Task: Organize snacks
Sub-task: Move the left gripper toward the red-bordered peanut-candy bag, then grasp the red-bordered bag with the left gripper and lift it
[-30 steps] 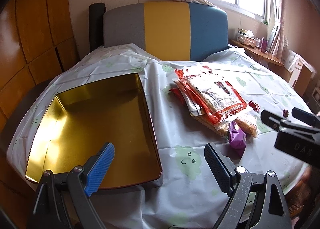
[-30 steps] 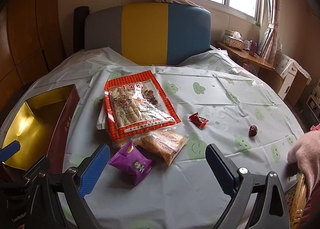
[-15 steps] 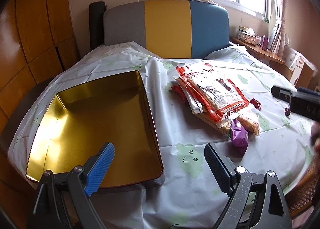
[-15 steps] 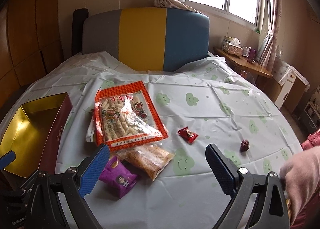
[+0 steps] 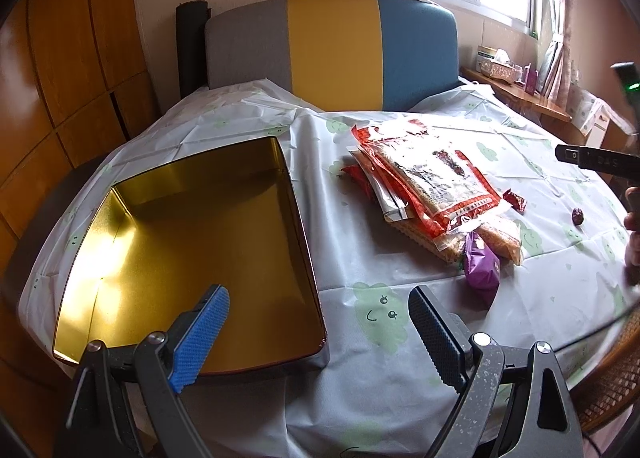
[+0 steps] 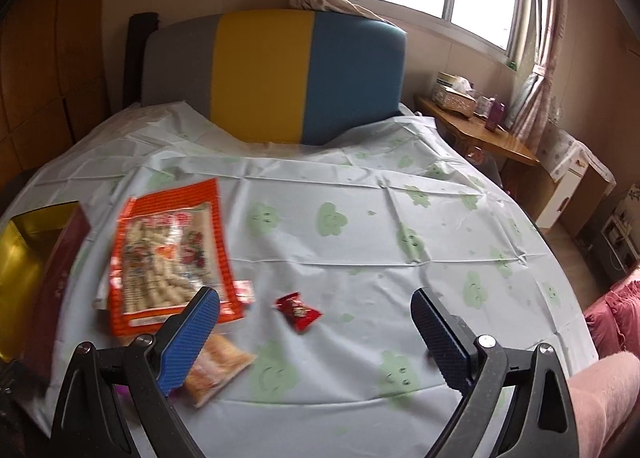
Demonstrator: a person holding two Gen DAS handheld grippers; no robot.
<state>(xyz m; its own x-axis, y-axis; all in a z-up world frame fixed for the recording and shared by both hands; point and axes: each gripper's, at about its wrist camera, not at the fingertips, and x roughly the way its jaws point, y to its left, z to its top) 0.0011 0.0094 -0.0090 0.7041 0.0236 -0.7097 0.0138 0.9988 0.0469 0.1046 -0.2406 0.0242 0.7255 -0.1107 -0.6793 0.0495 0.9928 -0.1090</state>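
Overall, I find the desk (image 5: 400, 398) under a pale cloth printed with green clouds, carrying everything in question. Its largest item is the gold-lined tin (image 5: 192, 258), lying open-side up at the near left with nothing inside; I judge it is set there as the receptacle for the snacks, within easy reach of my left side.

Next in size is the large orange snack bag (image 5: 436, 178), lying flat on top of a loose pile of other packets, well apart from the tin toward the desk's middle. A clear packet of yellow-brown snacks (image 6: 218, 368) pokes out from beneath the pile's near edge, and the purple packet (image 5: 482, 264) rests against it at the near corner. The small red candy (image 6: 298, 310) lies alone just to the right of the pile, and a dark round sweet (image 5: 577, 216) sits farther right, by itself. I judge that sorting has not yet begun, since nothing is in the tin.

As to the tools: the left gripper (image 5: 318, 332) hovers above the tin's near right corner, jaws spread wide, holding nothing and touching nothing. The right gripper (image 6: 316, 332) is raised over the desk with the red candy in line between its fingers, jaws likewise wide apart and empty. The right view is blurred at its left side.
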